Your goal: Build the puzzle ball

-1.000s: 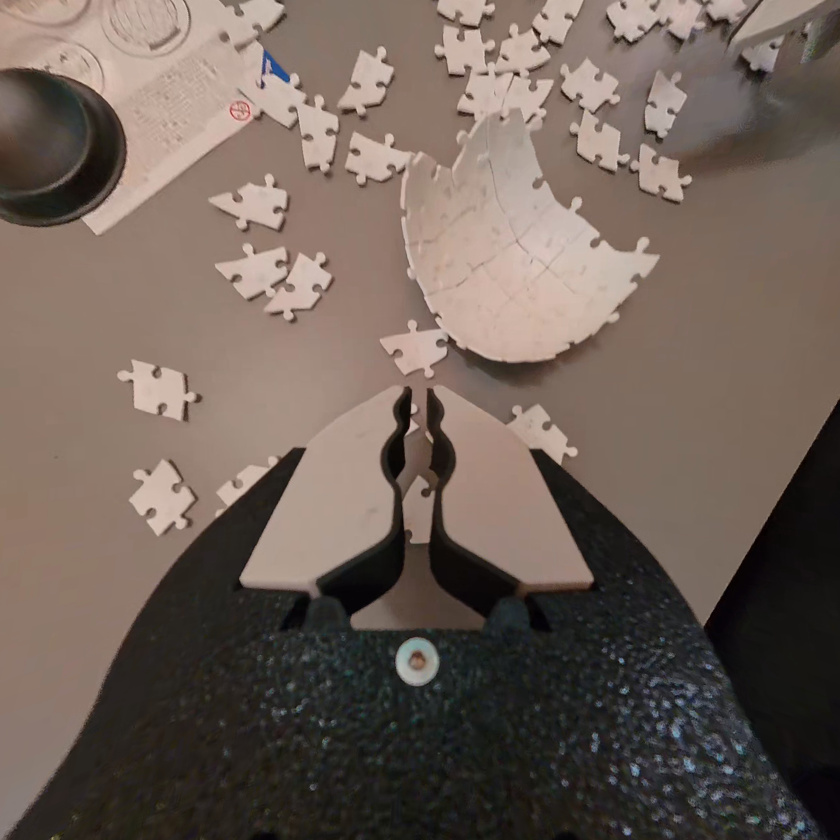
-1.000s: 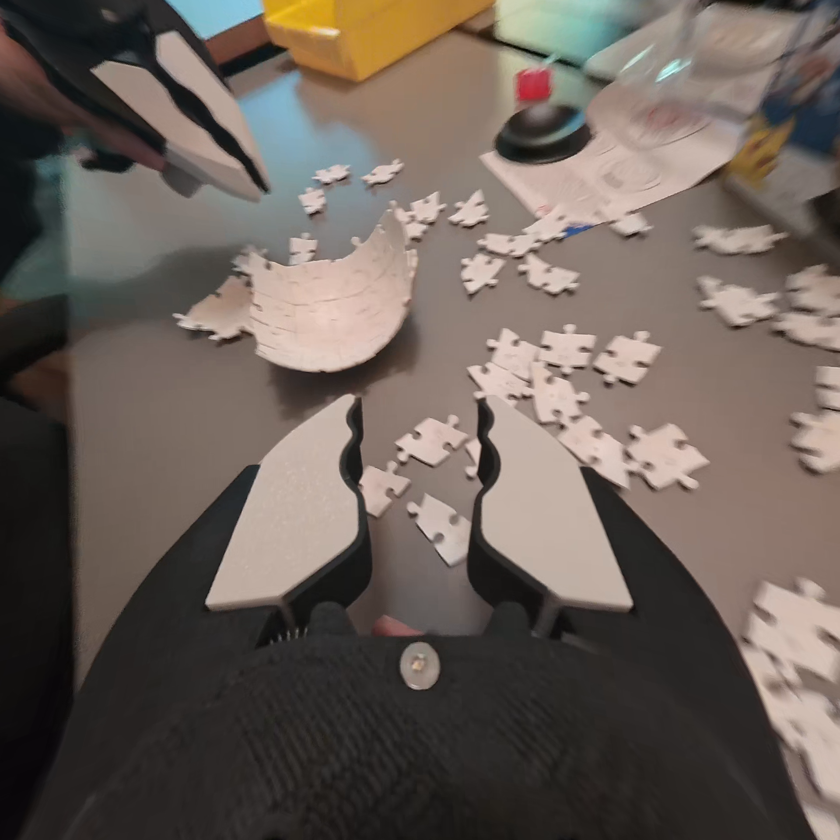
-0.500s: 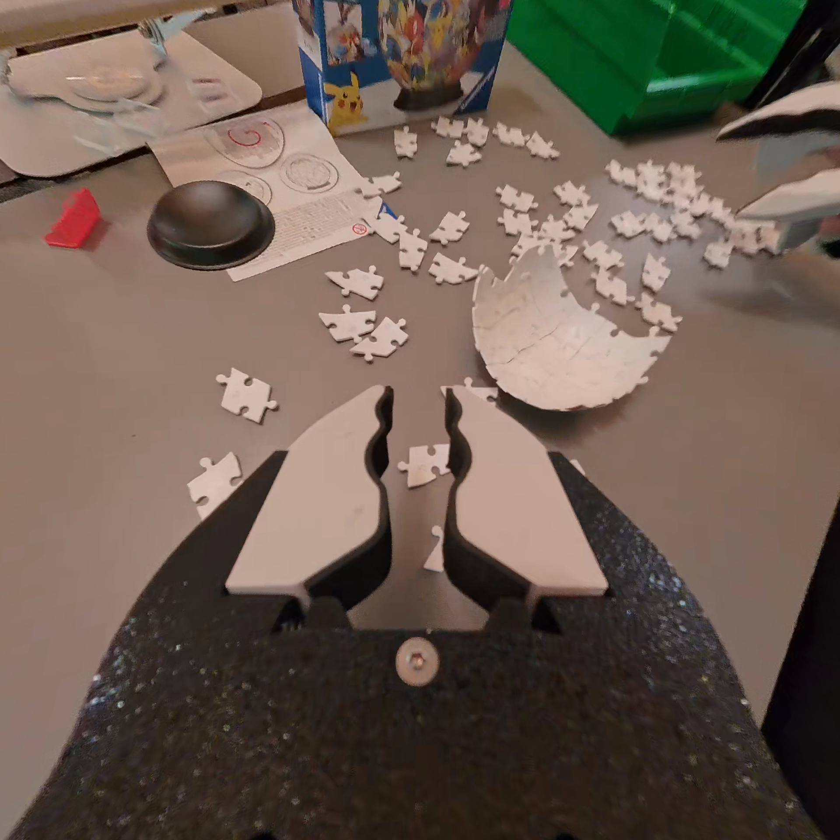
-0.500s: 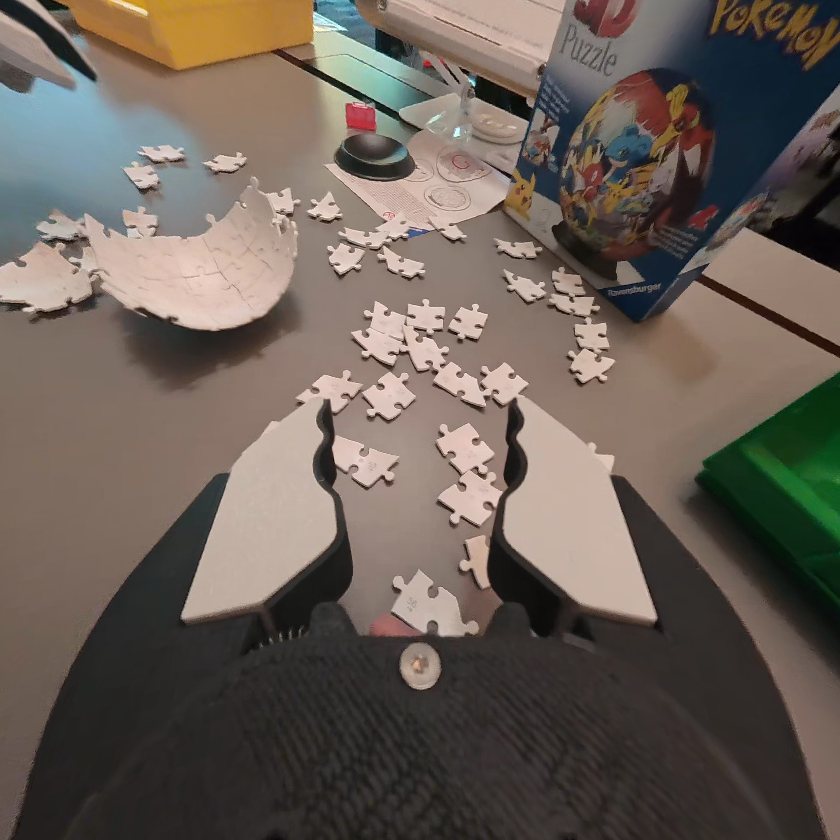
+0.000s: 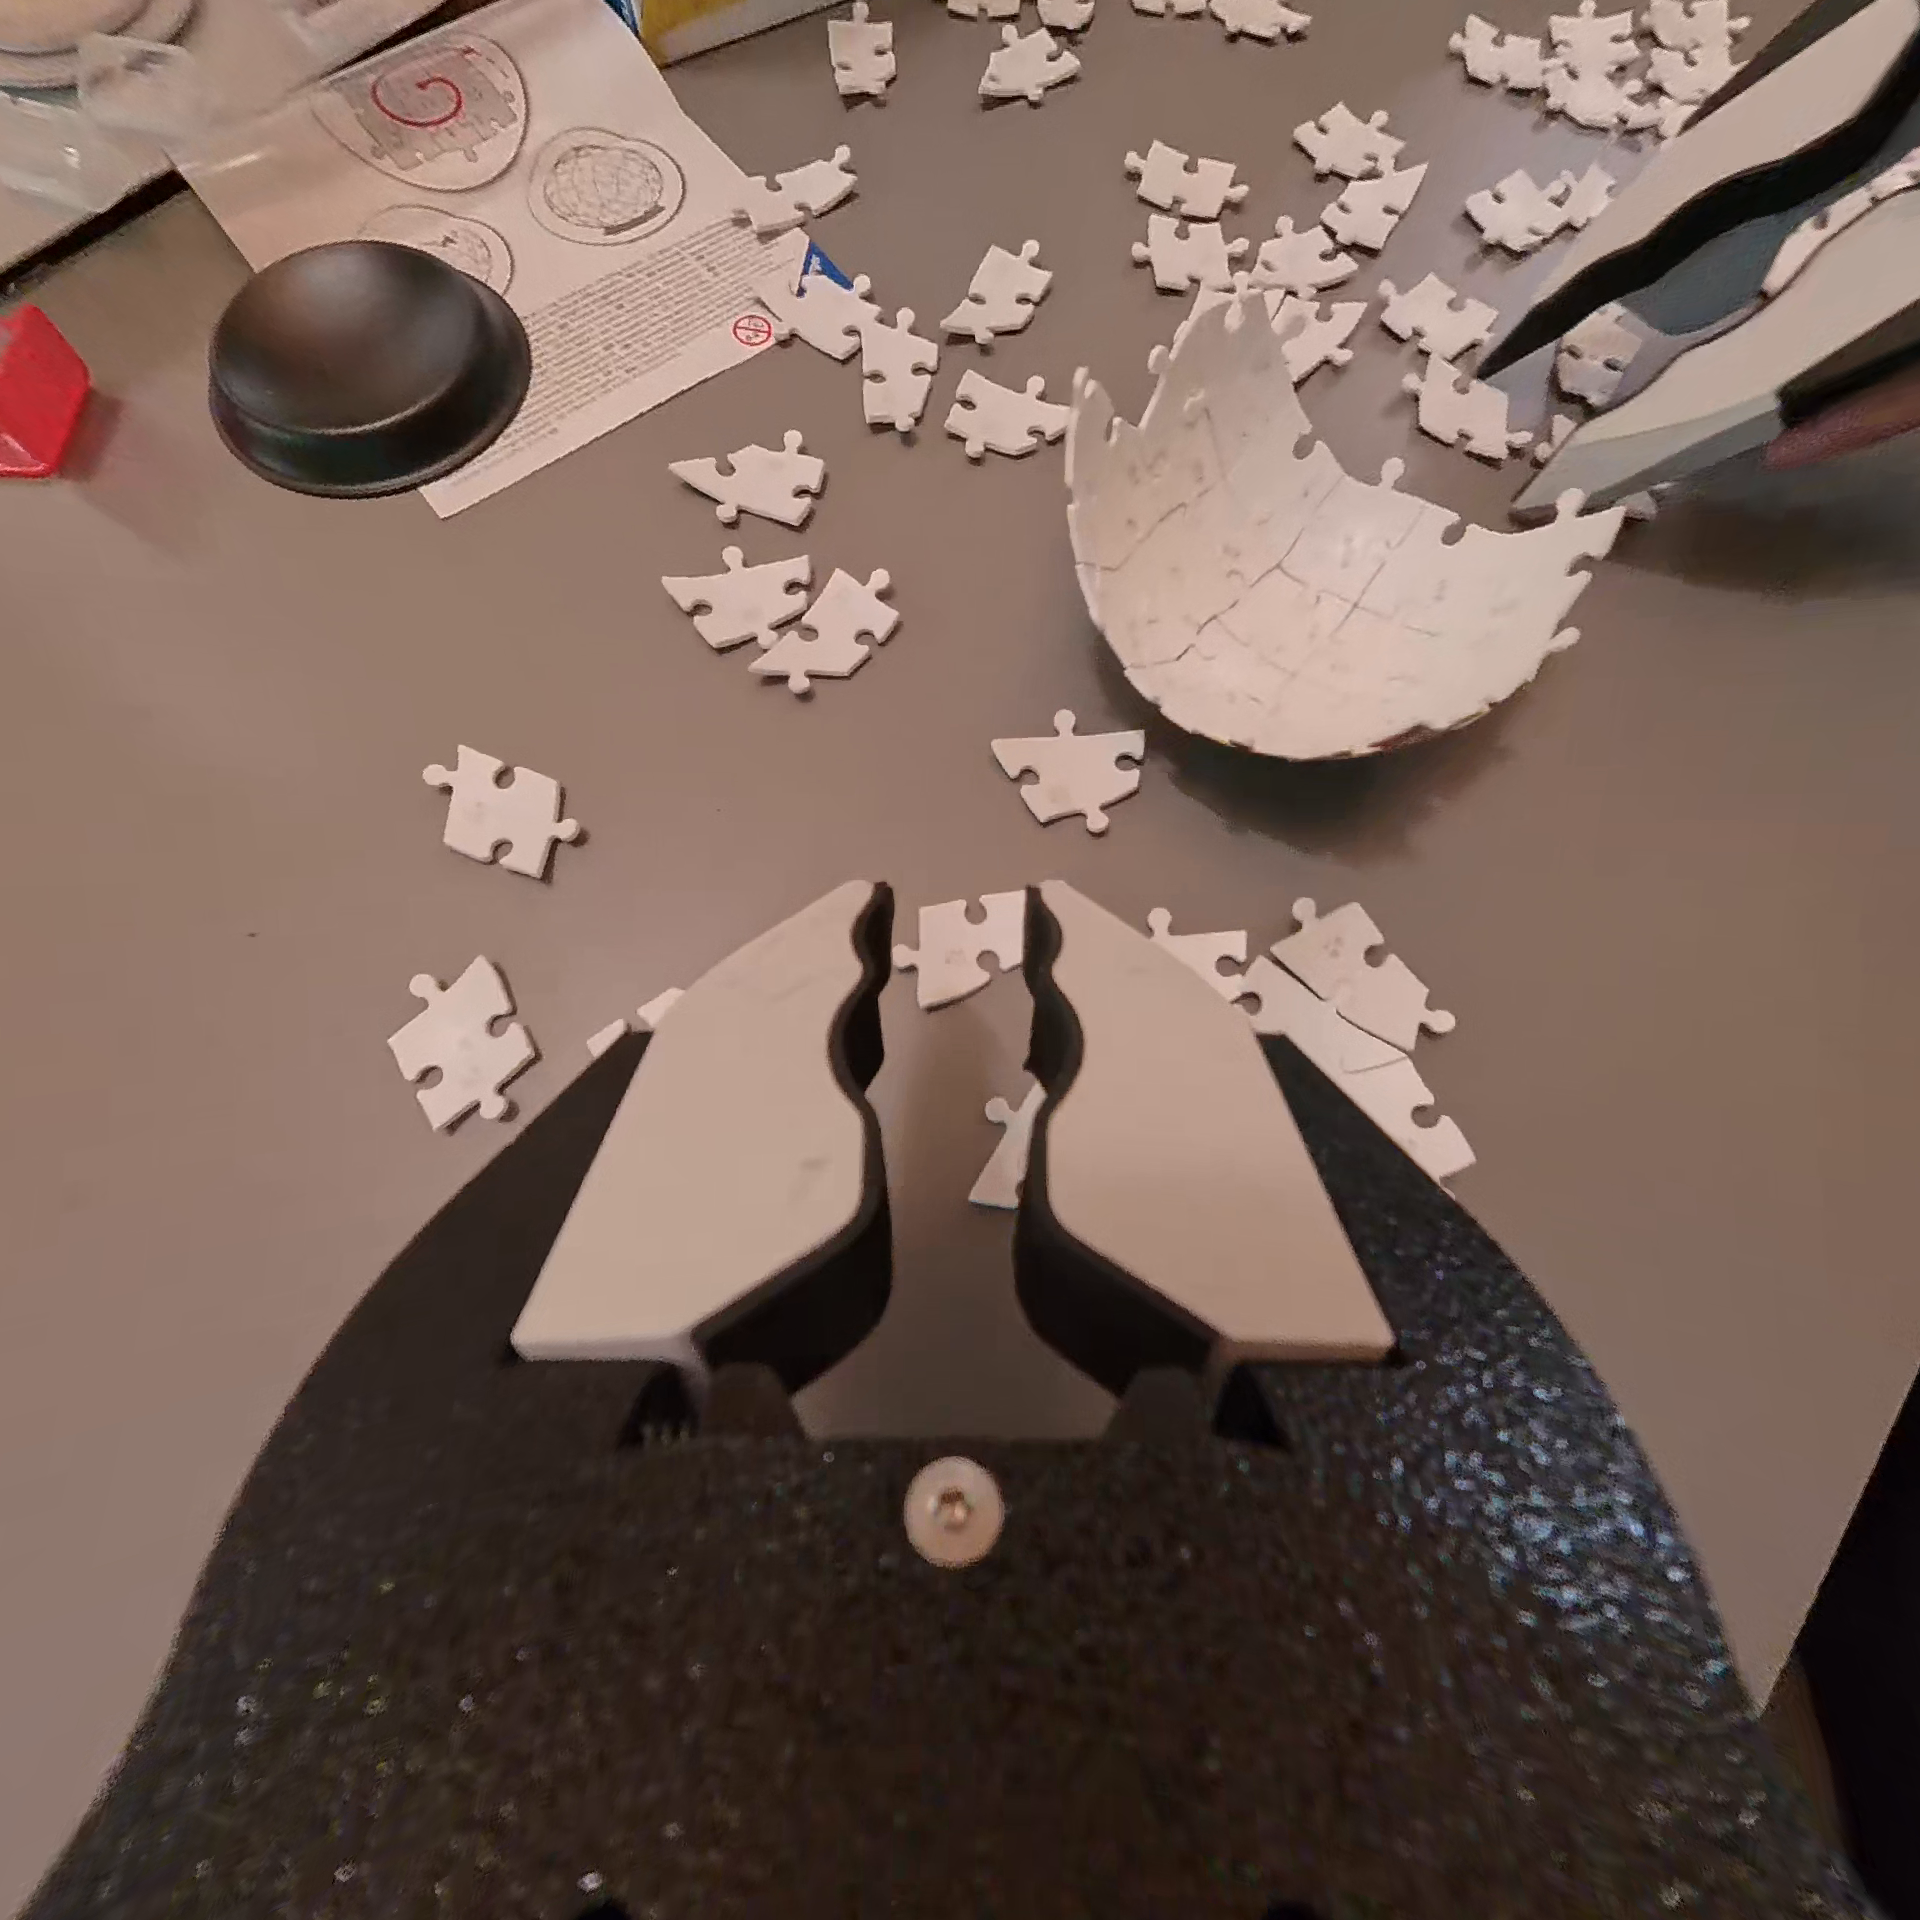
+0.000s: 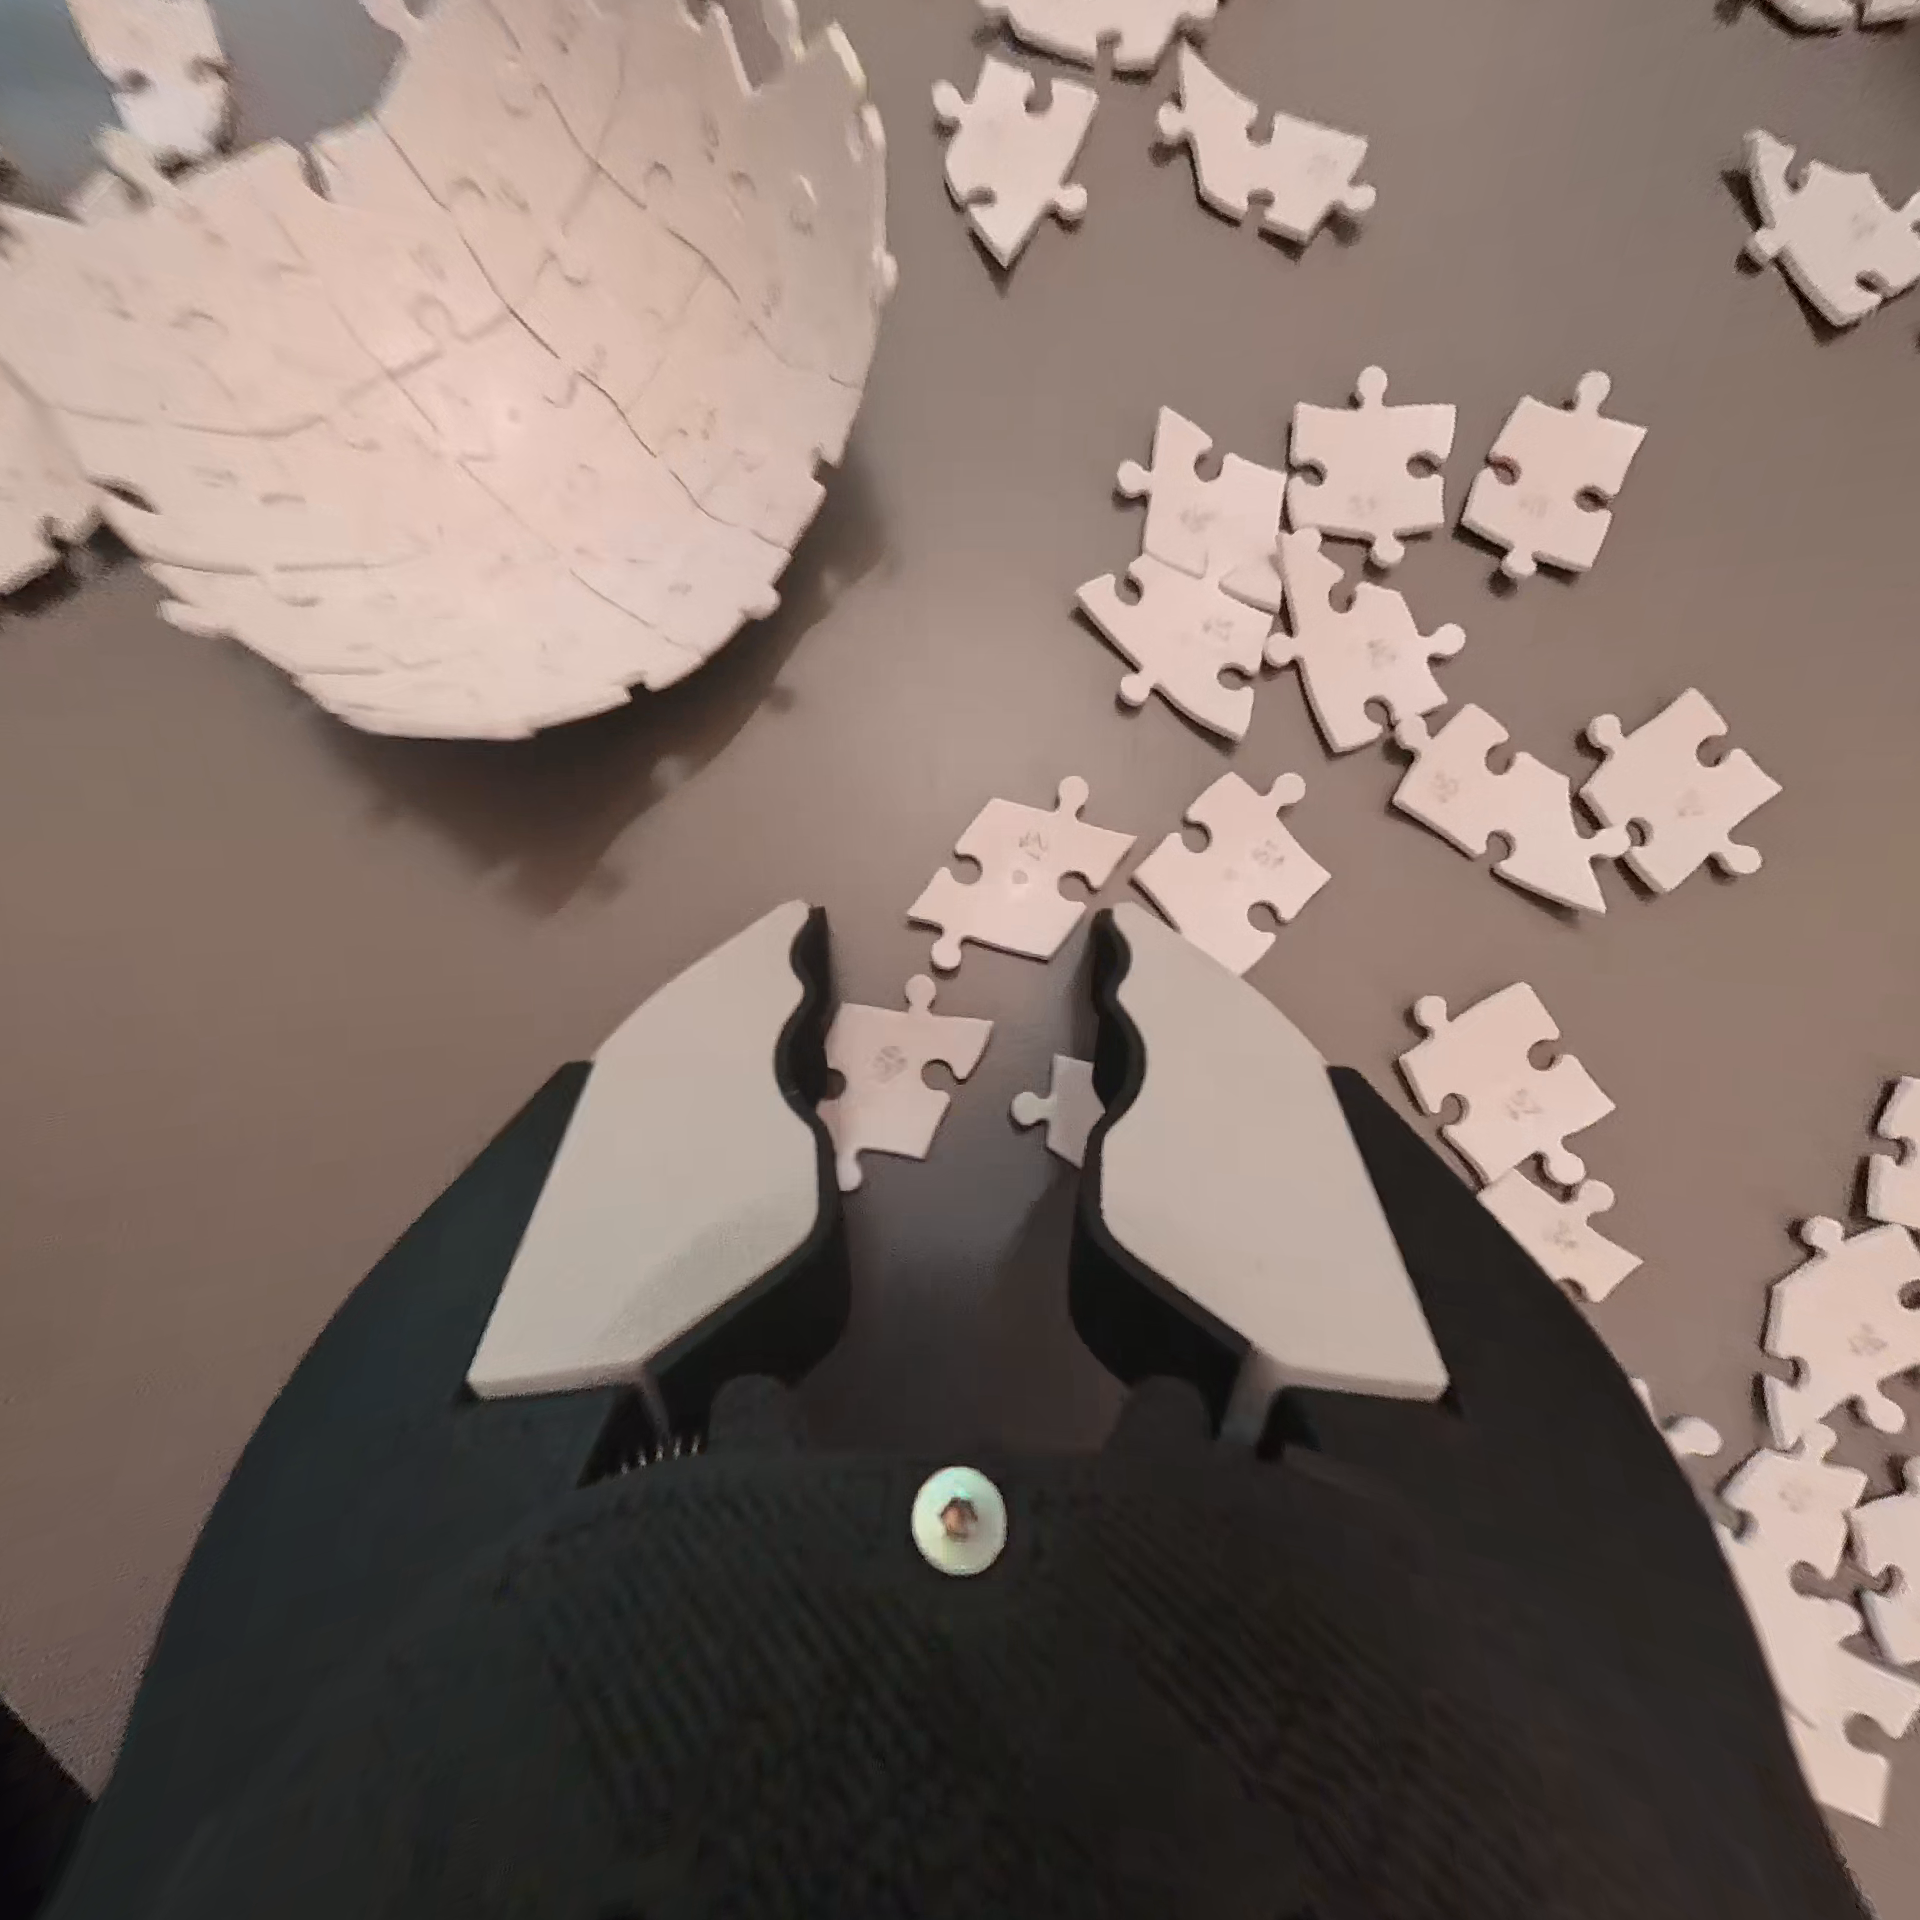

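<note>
The half-built white puzzle shell (image 5: 1320, 582) sits bowl-like on the grey table (image 5: 260, 935), its jagged rim of tabs up and its rounded bottom on the surface. Bare table lies on its near side, broken only by one loose piece (image 5: 1070, 774) just beside its lower rim.

The left tool (image 5: 961, 904) hovers over the table short of the shell, its fingers spread a little and gripping nothing. A white piece (image 5: 961, 951) lies flat on the table between the fingertips; the pads do not press it. More pieces (image 5: 1340, 977) lie just beside its right finger, and two (image 5: 462, 1039) to its left. Wide open grey surface stretches left toward a black domed base (image 5: 364, 364) resting on a printed sheet (image 5: 582, 208), with a red object (image 5: 36, 390) at the left edge.

The right tool (image 6: 961, 935) is spread wider, also bare, above scattered pieces; one piece (image 6: 899, 1070) lies by its left finger and another (image 6: 1023, 868) just ahead of the tips. The shell (image 6: 468, 395) is up-left of it, bare table between. Pieces crowd its right side (image 6: 1351, 582). In the left view, this tool (image 5: 1704, 281) hangs near the shell's far right rim.
</note>
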Available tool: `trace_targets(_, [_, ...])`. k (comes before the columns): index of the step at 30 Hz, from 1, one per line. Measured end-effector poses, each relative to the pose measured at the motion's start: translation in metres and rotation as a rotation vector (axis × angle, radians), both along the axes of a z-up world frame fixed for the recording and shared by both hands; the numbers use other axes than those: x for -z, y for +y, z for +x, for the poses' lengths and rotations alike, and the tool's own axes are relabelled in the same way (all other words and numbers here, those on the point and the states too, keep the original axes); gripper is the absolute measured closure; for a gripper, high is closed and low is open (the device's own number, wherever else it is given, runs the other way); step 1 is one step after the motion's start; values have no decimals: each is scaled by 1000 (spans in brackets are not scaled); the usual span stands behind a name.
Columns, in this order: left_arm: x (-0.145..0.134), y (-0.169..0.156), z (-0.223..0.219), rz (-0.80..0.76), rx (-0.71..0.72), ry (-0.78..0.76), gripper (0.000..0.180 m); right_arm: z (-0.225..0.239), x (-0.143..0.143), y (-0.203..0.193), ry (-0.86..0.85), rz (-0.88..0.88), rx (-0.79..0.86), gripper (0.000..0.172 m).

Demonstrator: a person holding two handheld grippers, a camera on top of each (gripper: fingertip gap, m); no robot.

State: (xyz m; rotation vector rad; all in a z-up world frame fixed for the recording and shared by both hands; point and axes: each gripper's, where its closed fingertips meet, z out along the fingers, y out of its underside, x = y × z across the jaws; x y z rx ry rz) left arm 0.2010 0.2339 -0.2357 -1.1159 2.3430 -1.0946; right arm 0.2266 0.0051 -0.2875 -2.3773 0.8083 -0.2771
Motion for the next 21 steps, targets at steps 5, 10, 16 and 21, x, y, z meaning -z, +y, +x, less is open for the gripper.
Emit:
trace_targets(5, [1, -7, -2, -23, 23, 12, 158, 5, 0, 1, -1, 5, -1, 136])
trace_targets(10, [4, -13, -3, -37, 43, 32, 158, 5, -1, 1, -11, 8, -27, 139])
trace_targets(16, [-9, -24, -5, -75, 58, 14, 158, 1, -9, 1, -86, -11, -73, 139])
trace_targets(21, [-44, -61, -2, -223, 92, 10, 158, 3, -76, 15, -396, 46, -160, 139])
